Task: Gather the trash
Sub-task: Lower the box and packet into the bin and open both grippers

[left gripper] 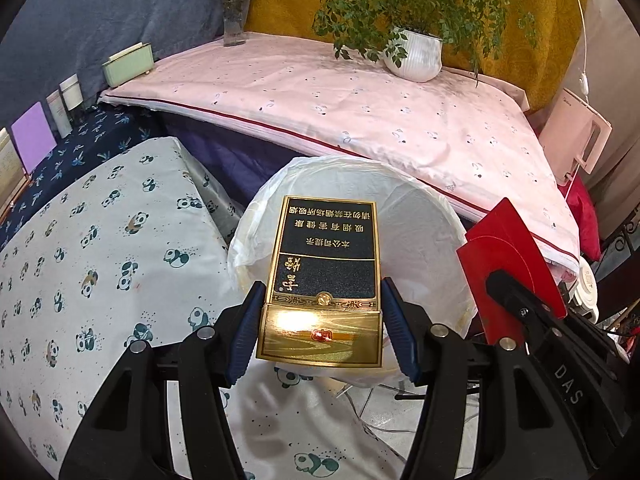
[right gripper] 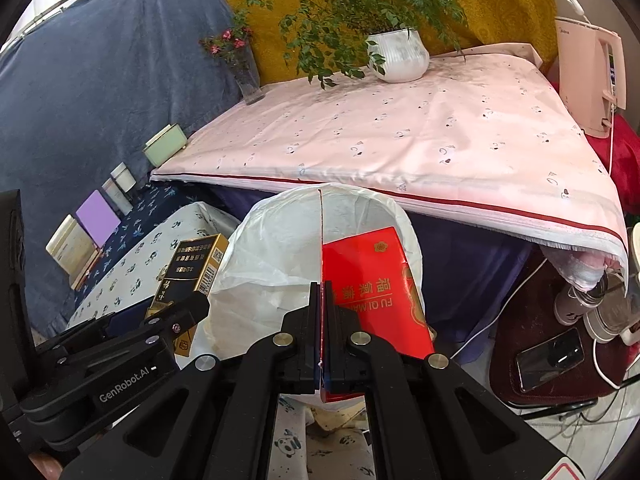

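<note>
A gold and black cigarette box [left gripper: 324,280] is clamped by its sides between the blue pads of my left gripper [left gripper: 323,292]. It hangs over the near rim of a bin lined with a white bag [left gripper: 424,232]. My right gripper [right gripper: 322,288] is shut on the thin edge of a red paper envelope [right gripper: 376,280], held on edge above the bin's bag [right gripper: 272,248]. The cigarette box [right gripper: 196,264] and the left gripper [right gripper: 188,304] show at the left of the right wrist view. The red envelope [left gripper: 508,256] shows at the right of the left wrist view.
Behind the bin stands a table under a pink cloth [left gripper: 360,100], with a potted plant [left gripper: 416,56] and a flower vase [left gripper: 234,20]. A panda-print cloth surface [left gripper: 100,260] lies to the left. On the right are a kettle [right gripper: 592,76], a phone [right gripper: 550,356] and cables.
</note>
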The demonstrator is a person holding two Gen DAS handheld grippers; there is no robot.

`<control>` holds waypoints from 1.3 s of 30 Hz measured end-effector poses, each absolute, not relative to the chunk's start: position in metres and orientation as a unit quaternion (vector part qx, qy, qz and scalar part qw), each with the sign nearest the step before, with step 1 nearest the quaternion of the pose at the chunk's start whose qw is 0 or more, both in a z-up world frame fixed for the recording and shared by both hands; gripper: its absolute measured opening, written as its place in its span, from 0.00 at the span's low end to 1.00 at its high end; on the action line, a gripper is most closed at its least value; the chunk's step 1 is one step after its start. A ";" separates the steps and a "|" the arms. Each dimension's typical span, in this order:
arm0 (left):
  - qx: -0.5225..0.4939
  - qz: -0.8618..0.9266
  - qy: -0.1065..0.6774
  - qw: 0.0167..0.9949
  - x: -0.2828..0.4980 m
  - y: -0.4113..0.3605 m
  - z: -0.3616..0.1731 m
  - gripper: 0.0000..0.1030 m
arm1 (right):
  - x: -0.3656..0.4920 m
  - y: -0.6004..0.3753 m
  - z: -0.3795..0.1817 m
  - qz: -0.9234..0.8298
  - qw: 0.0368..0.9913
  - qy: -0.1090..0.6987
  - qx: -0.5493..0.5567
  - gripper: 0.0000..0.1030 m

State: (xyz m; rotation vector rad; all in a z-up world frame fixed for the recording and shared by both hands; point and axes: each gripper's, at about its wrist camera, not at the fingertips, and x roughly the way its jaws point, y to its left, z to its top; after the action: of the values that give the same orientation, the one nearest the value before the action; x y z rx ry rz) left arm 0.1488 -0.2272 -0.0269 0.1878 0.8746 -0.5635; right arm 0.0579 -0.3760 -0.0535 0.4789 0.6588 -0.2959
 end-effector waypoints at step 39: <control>0.045 -0.186 0.423 0.886 0.182 -0.162 -0.038 0.74 | 0.124 -0.341 -0.056 -0.101 0.916 0.337 0.192 0.16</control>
State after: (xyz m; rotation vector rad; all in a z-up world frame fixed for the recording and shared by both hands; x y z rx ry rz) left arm 0.1824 -0.1624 -0.0384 0.0943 0.8793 -0.3876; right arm 0.1239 -0.3409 -0.0555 0.3951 0.6930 -0.2088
